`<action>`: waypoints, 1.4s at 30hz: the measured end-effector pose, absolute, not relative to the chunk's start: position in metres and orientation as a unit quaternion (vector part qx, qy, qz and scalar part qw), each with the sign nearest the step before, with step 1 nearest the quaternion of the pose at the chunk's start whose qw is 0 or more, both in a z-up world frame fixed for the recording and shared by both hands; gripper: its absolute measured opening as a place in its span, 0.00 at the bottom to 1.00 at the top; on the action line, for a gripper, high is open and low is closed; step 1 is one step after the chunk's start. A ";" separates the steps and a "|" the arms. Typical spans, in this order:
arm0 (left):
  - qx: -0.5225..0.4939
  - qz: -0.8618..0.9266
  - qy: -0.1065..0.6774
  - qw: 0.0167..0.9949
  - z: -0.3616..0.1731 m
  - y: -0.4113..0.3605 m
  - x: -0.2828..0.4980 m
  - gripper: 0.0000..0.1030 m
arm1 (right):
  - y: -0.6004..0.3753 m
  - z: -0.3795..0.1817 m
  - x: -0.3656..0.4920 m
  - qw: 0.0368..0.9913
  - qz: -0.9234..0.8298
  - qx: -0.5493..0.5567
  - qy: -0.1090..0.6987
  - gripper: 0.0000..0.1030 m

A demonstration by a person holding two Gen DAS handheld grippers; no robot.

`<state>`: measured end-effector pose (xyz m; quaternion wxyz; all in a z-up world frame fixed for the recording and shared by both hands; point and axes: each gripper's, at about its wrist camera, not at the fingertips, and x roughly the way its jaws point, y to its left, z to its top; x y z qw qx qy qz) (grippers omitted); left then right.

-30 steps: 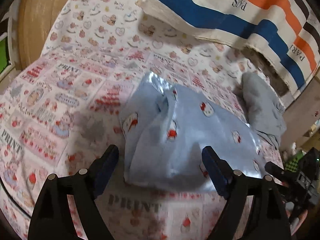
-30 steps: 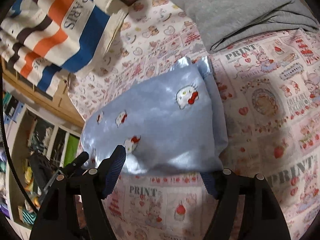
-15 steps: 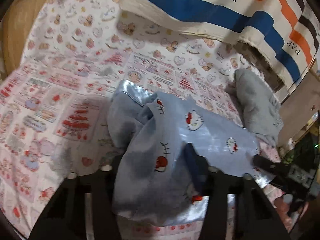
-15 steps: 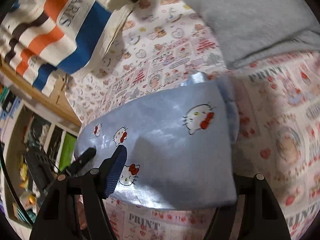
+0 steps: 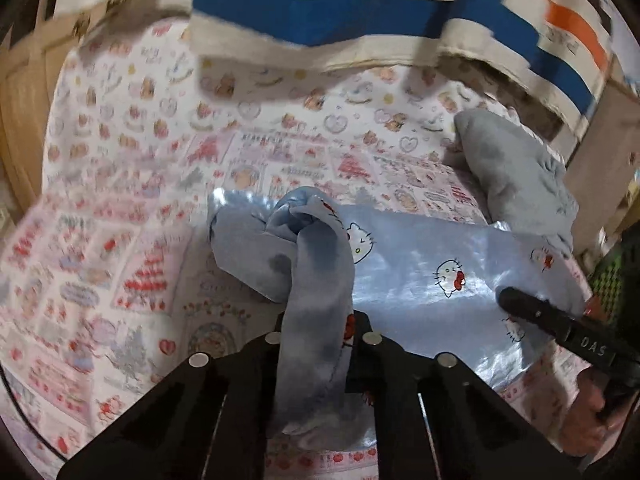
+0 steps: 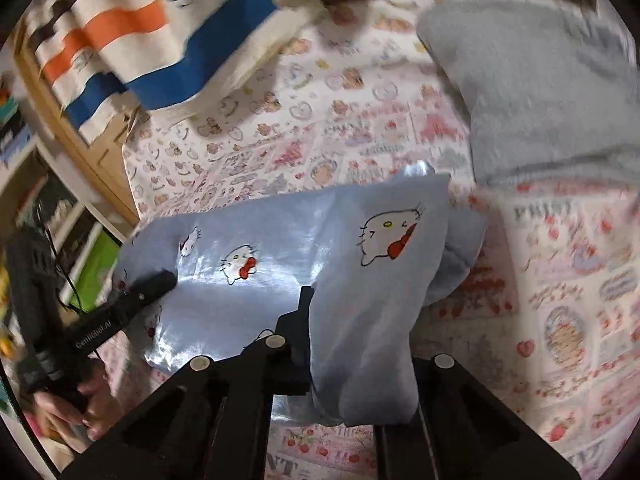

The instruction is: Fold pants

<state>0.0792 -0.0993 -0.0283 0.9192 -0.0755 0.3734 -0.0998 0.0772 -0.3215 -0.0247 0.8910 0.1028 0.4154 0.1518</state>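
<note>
Left gripper [image 5: 316, 344] clenched on near corner of blue Hello Kitty pants [image 5: 420, 280]; right gripper [image 6: 360, 344] clamped on other near corner. Pants partly folded, near edge raised off patterned bedsheet [image 5: 120, 240]. Final fold-over, flattening left. Grey garment [image 6: 540, 80] beyond.

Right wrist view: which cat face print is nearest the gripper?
The largest face, with a red bow, on the pants fold held by the right gripper.

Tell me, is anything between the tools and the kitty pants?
No. Both tools are already shut on the blue pants: the left tool pinches one bunched end, and the right tool grips the other.
</note>
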 end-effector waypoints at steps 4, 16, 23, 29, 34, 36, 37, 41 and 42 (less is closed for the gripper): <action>-0.051 -0.097 0.357 0.928 -0.017 -0.104 0.072 0.07 | -0.319 -0.003 0.067 0.909 0.153 0.077 0.381 0.05; 0.029 -0.111 0.274 0.955 0.046 -0.142 0.064 0.07 | -0.326 0.064 0.060 0.946 0.134 0.016 0.294 0.06; 0.029 -0.151 0.248 0.956 0.086 -0.189 0.085 0.06 | -0.363 0.104 0.071 0.962 0.103 0.027 0.250 0.06; 0.025 -0.154 0.268 0.951 0.086 -0.203 0.092 0.06 | -0.387 0.100 0.080 0.946 0.127 0.050 0.295 0.05; 0.018 -0.138 0.305 0.942 0.059 -0.188 0.087 0.05 | -0.386 0.063 0.079 0.924 0.132 0.060 0.353 0.05; 0.015 -0.134 0.324 0.937 0.048 -0.180 0.081 0.05 | -0.388 0.044 0.081 0.903 0.141 0.084 0.397 0.05; 0.013 -0.134 0.330 0.934 0.043 -0.175 0.077 0.05 | -0.389 0.036 0.079 0.894 0.146 0.097 0.413 0.05; 0.005 -0.135 0.340 0.931 0.028 -0.159 0.056 0.05 | -0.393 0.012 0.065 0.869 0.149 0.145 0.450 0.05; 0.002 -0.139 0.344 0.929 0.024 -0.156 0.051 0.05 | -0.394 0.009 0.060 0.869 0.144 0.147 0.449 0.06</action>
